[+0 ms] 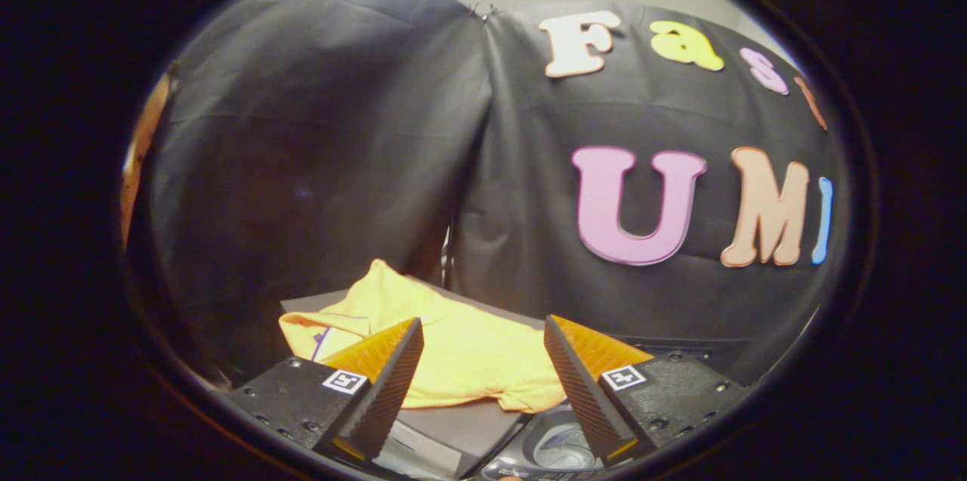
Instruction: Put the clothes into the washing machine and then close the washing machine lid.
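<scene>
One yellow garment (461, 349) lies crumpled on our tabletop (483, 424), just beyond our hand-held gripper (483, 337), whose fingers stand wide apart, empty.

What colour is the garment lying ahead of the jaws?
Yellow-orange garment, best seen in the gripper view; the gripper is open.

place: staged booth | evidence: black cloth wall (317, 126) draped behind
</scene>
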Available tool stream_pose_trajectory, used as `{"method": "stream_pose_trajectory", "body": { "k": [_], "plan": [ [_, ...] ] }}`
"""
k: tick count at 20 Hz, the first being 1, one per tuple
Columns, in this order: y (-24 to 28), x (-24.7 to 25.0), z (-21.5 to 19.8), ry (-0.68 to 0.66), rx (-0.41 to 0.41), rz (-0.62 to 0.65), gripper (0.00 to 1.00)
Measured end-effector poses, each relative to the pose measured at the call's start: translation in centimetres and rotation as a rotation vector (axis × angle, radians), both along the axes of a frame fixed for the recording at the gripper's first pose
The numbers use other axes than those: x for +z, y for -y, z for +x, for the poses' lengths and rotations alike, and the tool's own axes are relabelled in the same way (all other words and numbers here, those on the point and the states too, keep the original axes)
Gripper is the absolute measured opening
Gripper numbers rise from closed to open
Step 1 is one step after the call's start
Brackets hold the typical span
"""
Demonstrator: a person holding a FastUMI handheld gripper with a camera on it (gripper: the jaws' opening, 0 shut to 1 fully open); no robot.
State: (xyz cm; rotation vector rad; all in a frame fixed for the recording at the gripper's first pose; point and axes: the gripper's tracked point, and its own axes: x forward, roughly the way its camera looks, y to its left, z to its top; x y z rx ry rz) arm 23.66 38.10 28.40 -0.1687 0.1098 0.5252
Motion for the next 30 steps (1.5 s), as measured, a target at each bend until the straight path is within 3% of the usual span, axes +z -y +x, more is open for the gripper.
{"method": "stream_pose_trajectory", "body": {
  "k": [5,9,12,15,21,24,30],
  "plan": [
    [-4.4,-5.9,3.1,-0.245,0.077,-0.086,0.98],
    [-6.1,-9.3,3.3,-0.420,0.115,-0.084,0.98],
    [-6.2,-11.0,3.1,-0.489,0.109,-0.122,0.98],
    [-6.0,-11.3,3.3,-0.472,0.099,-0.151,0.93],
    [-6.0,-10.8,3.9,-0.501,0.084,-0.052,0.08],
    [-4.9,-9.6,4.6,-0.485,0.056,0.000,0.01],
    [3.1,-4.2,6.3,-0.336,-0.108,0.007,0.00]
  ]
}}
